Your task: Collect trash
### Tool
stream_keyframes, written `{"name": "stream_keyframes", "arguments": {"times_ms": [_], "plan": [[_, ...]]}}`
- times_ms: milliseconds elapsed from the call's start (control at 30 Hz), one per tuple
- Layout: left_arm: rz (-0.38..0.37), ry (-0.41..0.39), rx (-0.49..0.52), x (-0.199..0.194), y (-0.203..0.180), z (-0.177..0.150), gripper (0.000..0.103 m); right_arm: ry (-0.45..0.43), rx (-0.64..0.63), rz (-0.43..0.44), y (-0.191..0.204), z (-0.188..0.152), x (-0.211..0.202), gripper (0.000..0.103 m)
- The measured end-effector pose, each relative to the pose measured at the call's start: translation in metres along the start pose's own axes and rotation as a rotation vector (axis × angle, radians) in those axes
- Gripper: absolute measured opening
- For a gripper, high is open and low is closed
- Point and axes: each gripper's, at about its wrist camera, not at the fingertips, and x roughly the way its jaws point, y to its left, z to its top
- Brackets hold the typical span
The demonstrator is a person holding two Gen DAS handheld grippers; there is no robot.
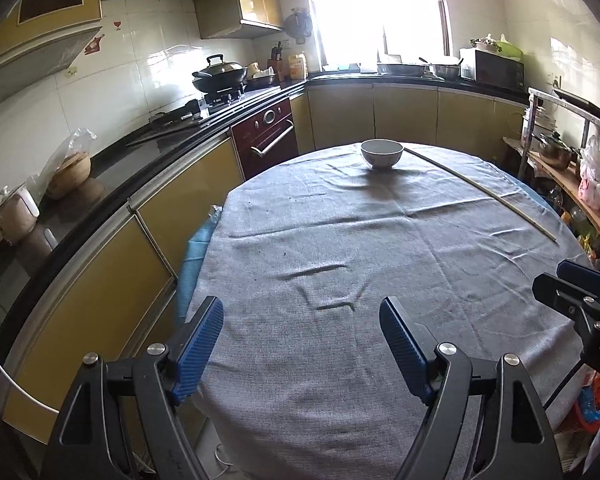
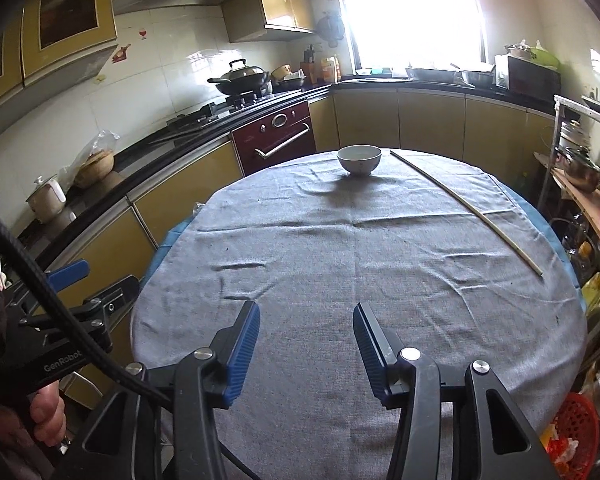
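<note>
Right wrist only: hand [image 2: 46, 412] gripping left gripper [image 2: 100, 284] handle.

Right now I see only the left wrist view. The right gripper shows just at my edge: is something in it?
Observer: No. The right gripper is open, and only the cloth shows between its pads.
Operator: Is anything close to my left gripper from the outside?
Observer: Yes. A black cable crosses in front of the left gripper.
Operator: And behind it, what is there?
Observer: A hand grips its handle, low at the left edge of the right wrist view.
</note>
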Motion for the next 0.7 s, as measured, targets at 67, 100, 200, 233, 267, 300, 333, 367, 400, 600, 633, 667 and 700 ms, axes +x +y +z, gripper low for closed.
{"name": "stream_keyframes", "arguments": {"times_ms": [67,100,200,233,267,300,333,367,400,600,633,667,700], "plan": [[0.000,-0.002,0.002,-0.001,-0.002,0.001,0.081,0.001,0.004,0.003,-0.002,0.000,0.001,0.053],[0.002,-0.003,0.002,-0.001,-0.003,0.001,0.081,-0.002,0.006,0.003,-0.004,-0.001,0.000,0.053],[0.005,-0.004,0.004,-0.003,-0.006,0.002,0.081,-0.010,0.007,-0.005,-0.007,-0.002,-0.002,0.053],[0.006,-0.005,0.002,-0.003,-0.006,0.002,0.081,-0.011,0.009,-0.005,-0.009,-0.003,-0.002,0.053],[0.006,-0.006,0.002,-0.004,-0.007,0.002,0.081,-0.011,0.013,-0.005,-0.010,-0.004,-0.002,0.053],[0.005,-0.006,0.002,-0.004,-0.008,0.002,0.081,-0.011,0.017,-0.005,-0.012,-0.004,-0.002,0.053],[0.006,-0.006,0.002,-0.004,-0.008,0.002,0.081,-0.010,0.021,-0.006,-0.014,-0.005,-0.002,0.053],[0.005,-0.006,0.002,-0.004,-0.008,0.002,0.081,-0.010,0.024,-0.008,-0.016,-0.006,-0.002,0.053],[0.004,-0.006,0.004,-0.004,-0.009,0.003,0.081,-0.008,0.027,-0.010,-0.017,-0.008,-0.002,0.053],[0.003,-0.006,0.020,-0.009,-0.021,0.004,0.081,-0.014,0.039,-0.031,-0.025,-0.014,-0.006,0.053],[-0.001,-0.006,0.022,-0.010,-0.022,0.005,0.081,-0.016,0.042,-0.032,-0.027,-0.014,-0.007,0.053],[-0.004,-0.007,0.022,-0.012,-0.023,0.004,0.081,-0.017,0.044,-0.033,-0.028,-0.015,-0.008,0.053],[-0.006,-0.007,0.022,-0.012,-0.025,0.004,0.081,-0.020,0.048,-0.034,-0.030,-0.016,-0.009,0.053]]}}
